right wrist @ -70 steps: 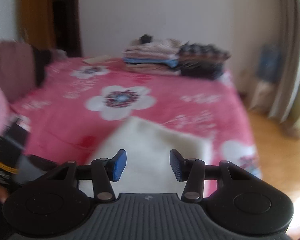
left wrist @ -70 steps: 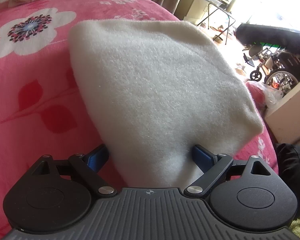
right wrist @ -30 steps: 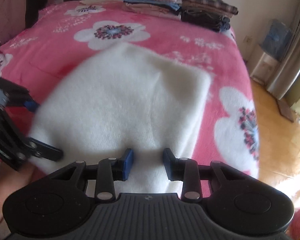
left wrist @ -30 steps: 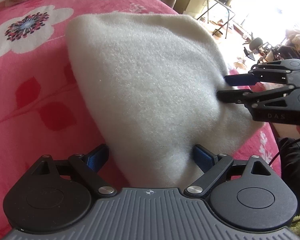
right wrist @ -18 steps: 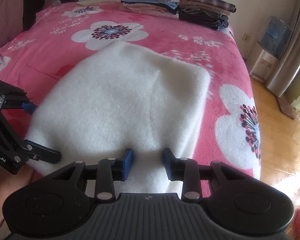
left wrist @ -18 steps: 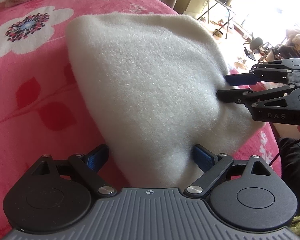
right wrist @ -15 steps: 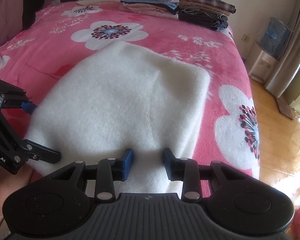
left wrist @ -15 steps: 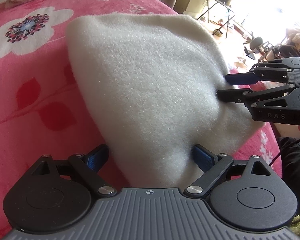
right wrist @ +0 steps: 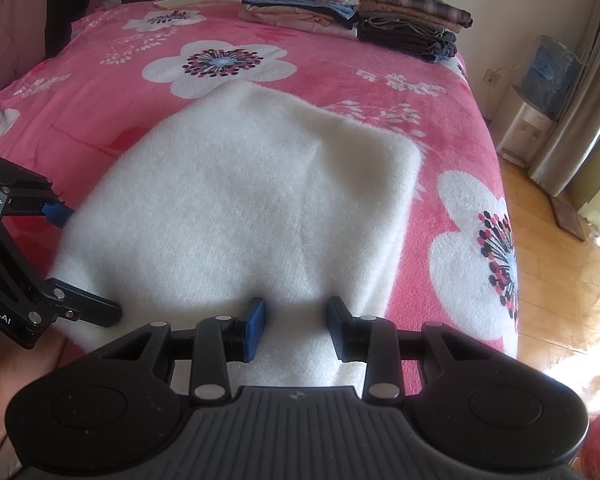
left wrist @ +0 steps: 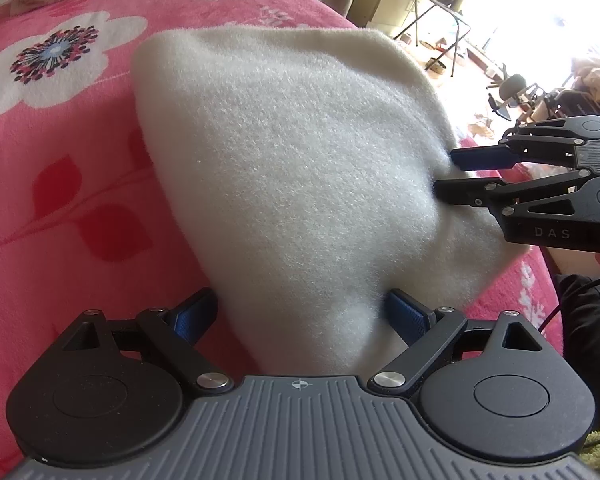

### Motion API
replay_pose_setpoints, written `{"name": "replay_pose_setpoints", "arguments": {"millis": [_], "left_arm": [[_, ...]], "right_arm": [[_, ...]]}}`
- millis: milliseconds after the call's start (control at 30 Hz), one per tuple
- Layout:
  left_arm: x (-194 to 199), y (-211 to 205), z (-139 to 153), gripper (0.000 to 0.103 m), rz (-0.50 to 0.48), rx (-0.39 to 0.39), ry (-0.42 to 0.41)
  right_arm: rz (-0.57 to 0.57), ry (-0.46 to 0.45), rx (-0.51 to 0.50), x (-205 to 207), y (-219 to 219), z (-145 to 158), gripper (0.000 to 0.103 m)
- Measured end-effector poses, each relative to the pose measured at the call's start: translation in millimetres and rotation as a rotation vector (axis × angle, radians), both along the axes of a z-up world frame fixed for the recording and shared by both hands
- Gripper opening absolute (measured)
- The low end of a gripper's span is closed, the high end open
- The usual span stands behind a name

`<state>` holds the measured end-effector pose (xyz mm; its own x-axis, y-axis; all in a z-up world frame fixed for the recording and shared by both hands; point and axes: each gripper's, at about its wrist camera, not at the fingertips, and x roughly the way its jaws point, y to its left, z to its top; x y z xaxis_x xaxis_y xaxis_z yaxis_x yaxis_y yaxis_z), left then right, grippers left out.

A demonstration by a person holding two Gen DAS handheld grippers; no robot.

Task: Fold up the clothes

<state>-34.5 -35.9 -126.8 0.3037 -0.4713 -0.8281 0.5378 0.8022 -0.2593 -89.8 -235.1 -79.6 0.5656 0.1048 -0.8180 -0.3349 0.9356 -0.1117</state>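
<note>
Nothing shifts lately: left gripper [left wrist: 298, 314] straddles the fluffy white garment's [left wrist: 300, 168] near corner wide-jawed; right gripper [right wrist: 296, 322] pinches its near edge, ready to fold.

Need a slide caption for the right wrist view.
Both grippers at the near edge of a white fleece on a pink floral bed.

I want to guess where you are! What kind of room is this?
Most likely a bedroom in a home. A bed with a pink flowered blanket fills the view, a fluffy white garment lies on it, and folded clothes are stacked at the far end. Curtains hang by the wall.
</note>
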Motion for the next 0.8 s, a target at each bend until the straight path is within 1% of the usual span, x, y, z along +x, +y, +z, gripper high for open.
{"name": "replay_pose_setpoints", "arguments": {"millis": [800], "left_arm": [[0.6,0.8,-1.4,0.092,0.003,-0.004,0.007]], "right_arm": [[0.001,-0.007,0.002,-0.8,0.2,-0.7,0.037]]}}
